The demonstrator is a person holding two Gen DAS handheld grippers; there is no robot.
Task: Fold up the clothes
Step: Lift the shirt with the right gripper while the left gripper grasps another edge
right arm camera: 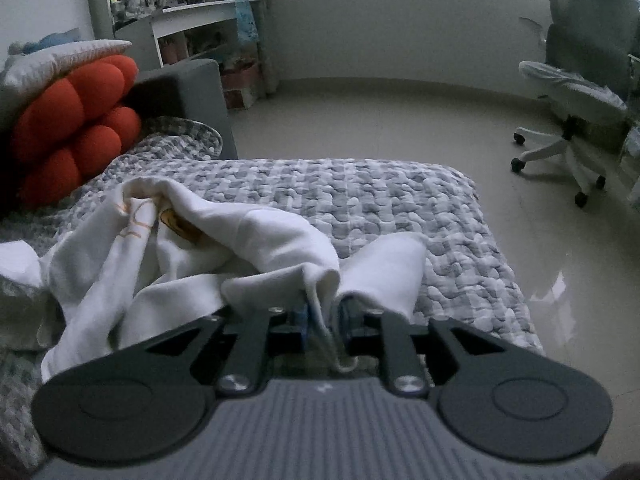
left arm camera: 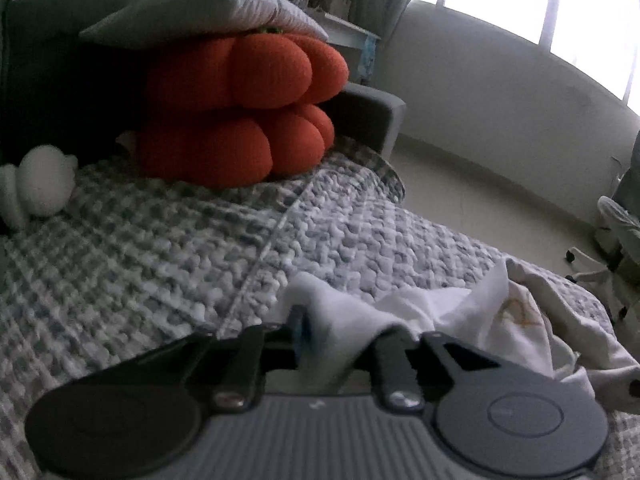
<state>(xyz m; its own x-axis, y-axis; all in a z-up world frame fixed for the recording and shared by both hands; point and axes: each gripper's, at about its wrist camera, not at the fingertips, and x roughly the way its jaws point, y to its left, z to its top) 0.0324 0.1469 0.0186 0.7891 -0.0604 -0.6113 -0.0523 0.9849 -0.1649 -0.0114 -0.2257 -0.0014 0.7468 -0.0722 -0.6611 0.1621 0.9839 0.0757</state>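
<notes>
the left hand-held gripper (left arm camera: 320,336) is sitting low over the bed (left arm camera: 160,248), its jaws standing slightly apart with a fold of the white garment (left arm camera: 440,312) lying between them; whether the pads are pressing on the cloth cannot be told from the left wrist view. the right hand-held gripper (right arm camera: 324,320) is showing the same narrow gap, with a bunched edge of the garment and a thin cord running through it; a firm pinch cannot be confirmed there either.

the garment is lying crumpled on the grey checked bedcover, directly ahead of and touching both sets of fingers, heaped toward the middle between the two tools, a yellow print (right arm camera: 176,220) half hidden in the creases.

judgement: the step in hand is taking hold of two edges for spreading. doing it well is requiring a secure bite on a single layer at each side, then drawing the hands apart so the cloth is flattening before any fold. a loose hold risks the fabric slipping out.

farther off, an orange cushion (left arm camera: 240,112) is resting against the headboard under a pale pillow (left arm camera: 208,12), and an office chair (right arm camera: 576,92) is standing well apart on the floor.
</notes>
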